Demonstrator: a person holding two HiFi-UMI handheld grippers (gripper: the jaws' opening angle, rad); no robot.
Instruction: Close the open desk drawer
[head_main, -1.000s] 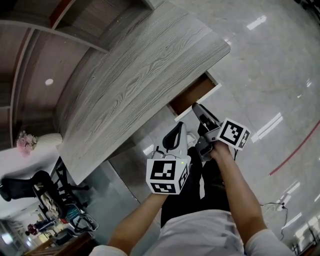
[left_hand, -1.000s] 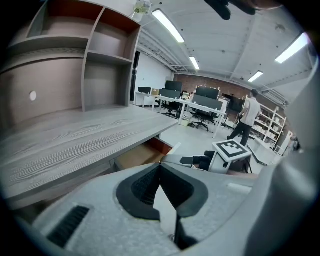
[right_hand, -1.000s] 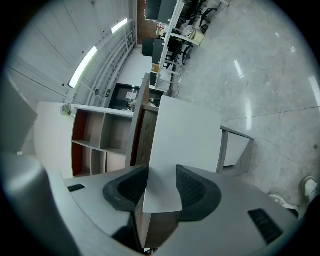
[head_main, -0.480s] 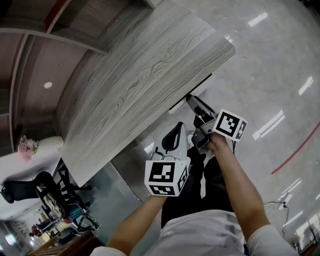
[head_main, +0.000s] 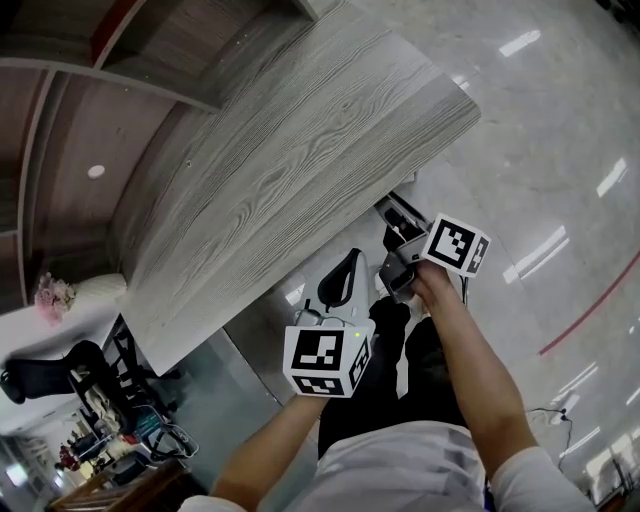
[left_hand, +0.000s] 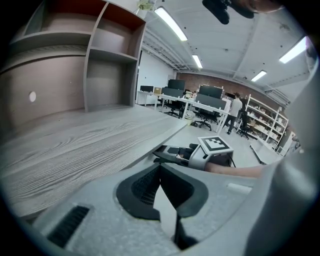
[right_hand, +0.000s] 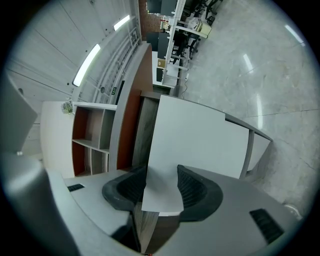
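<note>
Head view: the right gripper (head_main: 392, 212), jaws spread wide, is nosing the drawer front (head_main: 404, 199), nearly flush under the desk (head_main: 300, 150) edge, apparently pushing rather than gripping. Left gripper view: the left gripper (left_hand: 160, 166) is idling closed and empty beside the desk. Right gripper view: only the white front is showing between the parted jaws.

Desk top (head_main: 300, 130) grey wood-grain, matt, drawer front (right_hand: 195, 145) smooth white, matt, floor (head_main: 560, 130) glossy pale stone with light reflections, right gripper (right_hand: 161, 172) matt grey plastic, pads (right_hand: 192, 190) ribbed black, shelf (left_hand: 112, 65) grey wood-look, red-brown lining
</note>
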